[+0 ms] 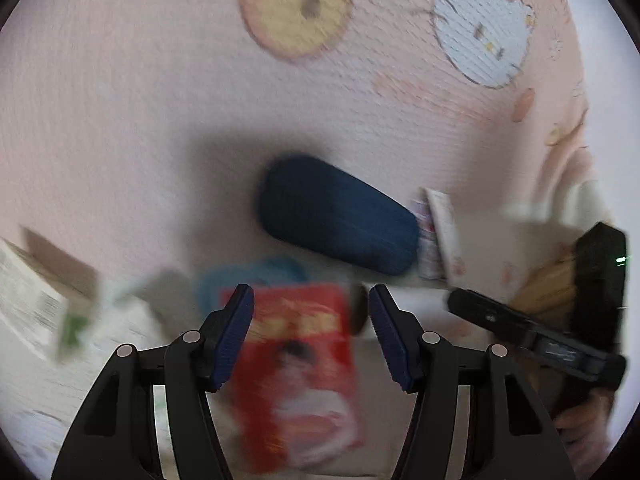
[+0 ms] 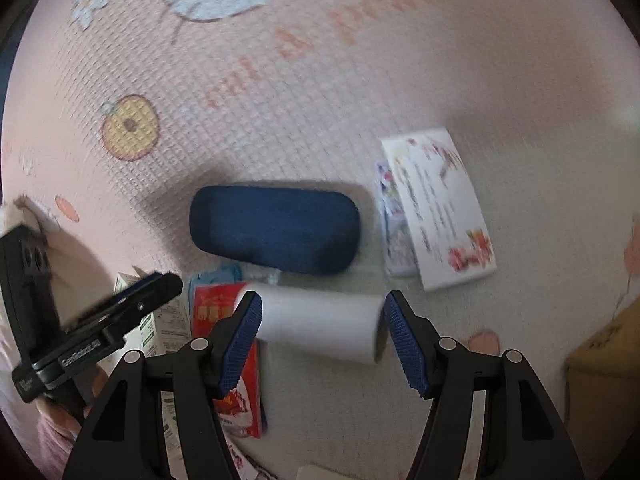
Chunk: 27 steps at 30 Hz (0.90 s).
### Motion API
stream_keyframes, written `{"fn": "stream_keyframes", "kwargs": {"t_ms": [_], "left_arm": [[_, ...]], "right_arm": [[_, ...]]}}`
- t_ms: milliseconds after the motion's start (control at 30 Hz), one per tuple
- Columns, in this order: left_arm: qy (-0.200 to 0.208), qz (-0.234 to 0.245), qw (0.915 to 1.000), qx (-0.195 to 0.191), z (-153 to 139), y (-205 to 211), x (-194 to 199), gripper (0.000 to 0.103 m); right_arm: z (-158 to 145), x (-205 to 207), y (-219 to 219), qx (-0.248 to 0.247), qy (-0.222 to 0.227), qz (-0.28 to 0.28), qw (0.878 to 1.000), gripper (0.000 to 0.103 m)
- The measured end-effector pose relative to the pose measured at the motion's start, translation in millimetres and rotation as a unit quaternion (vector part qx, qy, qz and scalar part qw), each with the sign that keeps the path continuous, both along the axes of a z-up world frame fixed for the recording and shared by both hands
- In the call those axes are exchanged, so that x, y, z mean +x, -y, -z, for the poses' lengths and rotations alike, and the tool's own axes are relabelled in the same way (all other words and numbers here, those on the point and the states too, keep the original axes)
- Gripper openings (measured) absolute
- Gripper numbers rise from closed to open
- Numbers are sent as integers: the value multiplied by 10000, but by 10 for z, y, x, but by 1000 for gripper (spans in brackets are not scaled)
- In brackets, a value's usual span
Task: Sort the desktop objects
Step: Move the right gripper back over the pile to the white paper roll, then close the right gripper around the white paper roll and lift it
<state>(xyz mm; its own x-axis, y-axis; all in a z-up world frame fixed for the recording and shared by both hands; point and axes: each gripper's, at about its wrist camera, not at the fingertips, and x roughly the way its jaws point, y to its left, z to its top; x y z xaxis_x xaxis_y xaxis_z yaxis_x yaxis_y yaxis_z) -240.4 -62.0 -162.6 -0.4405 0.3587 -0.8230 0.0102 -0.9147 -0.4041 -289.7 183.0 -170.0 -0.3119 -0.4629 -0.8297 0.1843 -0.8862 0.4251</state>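
A dark blue glasses case [image 1: 336,216] [image 2: 276,228] lies on the pink cartoon mat [image 1: 120,100] [image 2: 360,80]. A red packet [image 1: 300,372] [image 2: 228,344] lies below it. My left gripper [image 1: 311,336] is open, hovering over the red packet. My right gripper [image 2: 322,338] is open, hovering over a white paper roll [image 2: 320,324]. A white printed box [image 2: 436,208] [image 1: 440,236] lies right of the case. A white and green carton [image 1: 44,304] [image 2: 160,328] sits left of the packet.
A blue item [image 1: 256,272] [image 2: 216,274] peeks out between the case and the packet. A yellow-brown box [image 2: 604,360] [image 1: 548,288] stands at the right. The other gripper's black body shows in each view: [image 1: 560,328], [image 2: 80,336].
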Motion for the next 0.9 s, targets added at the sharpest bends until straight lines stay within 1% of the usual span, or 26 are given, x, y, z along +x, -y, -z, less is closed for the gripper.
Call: {"fn": "stream_keyframes", "kwargs": {"t_ms": [67, 100, 167, 233, 300, 367, 433, 500, 600, 667, 700, 733, 767, 800, 833, 900], "left_arm": [[32, 104, 9999, 70, 53, -134, 0, 64], [19, 141, 9999, 16, 80, -226, 9, 64], [44, 227, 9997, -22, 124, -384, 21, 64], [2, 320, 9995, 57, 143, -493, 43, 64], [-72, 356, 9993, 10, 149, -585, 76, 63], [-100, 348, 9993, -63, 161, -643, 45, 63], [-132, 352, 9993, -13, 178, -686, 28, 63], [-122, 352, 9993, 62, 202, -698, 20, 63], [-98, 298, 9994, 108, 227, -655, 9, 63], [-109, 267, 9993, 246, 241, -634, 12, 58], [-87, 269, 9992, 273, 262, -659, -7, 52], [-61, 244, 9994, 238, 269, -656, -13, 47], [-57, 205, 9997, 154, 274, -661, -20, 43], [-55, 201, 9997, 131, 278, -660, -19, 37], [-58, 203, 9997, 138, 279, -657, -19, 36], [-66, 205, 9997, 127, 273, -648, -5, 36]], "right_arm": [[-6, 43, -58, 183, -47, 164, 9997, 62], [-22, 75, -70, 218, -113, 169, 9996, 62], [-42, 133, -65, 290, -232, -3, 9993, 62], [-23, 174, -47, 437, -247, -165, 9986, 62], [1, 191, -71, 323, -263, -188, 9990, 62], [41, 227, -129, 92, -237, -78, 9996, 59], [123, 226, -168, -108, -111, 71, 9999, 50], [199, 190, -229, -325, -5, 302, 9990, 46], [212, 170, -234, -554, -47, 416, 9976, 42], [212, 154, -222, -634, -75, 477, 9968, 36], [214, 143, -217, -669, -94, 505, 9964, 30], [212, 128, -223, -721, -97, 503, 9961, 25], [213, 113, -209, -757, -111, 517, 9957, 23], [206, 102, -198, -784, -143, 514, 9955, 18], [190, 101, -171, -792, -182, 475, 9956, 15], [154, 104, -154, -673, -259, 440, 9964, 15]]}}
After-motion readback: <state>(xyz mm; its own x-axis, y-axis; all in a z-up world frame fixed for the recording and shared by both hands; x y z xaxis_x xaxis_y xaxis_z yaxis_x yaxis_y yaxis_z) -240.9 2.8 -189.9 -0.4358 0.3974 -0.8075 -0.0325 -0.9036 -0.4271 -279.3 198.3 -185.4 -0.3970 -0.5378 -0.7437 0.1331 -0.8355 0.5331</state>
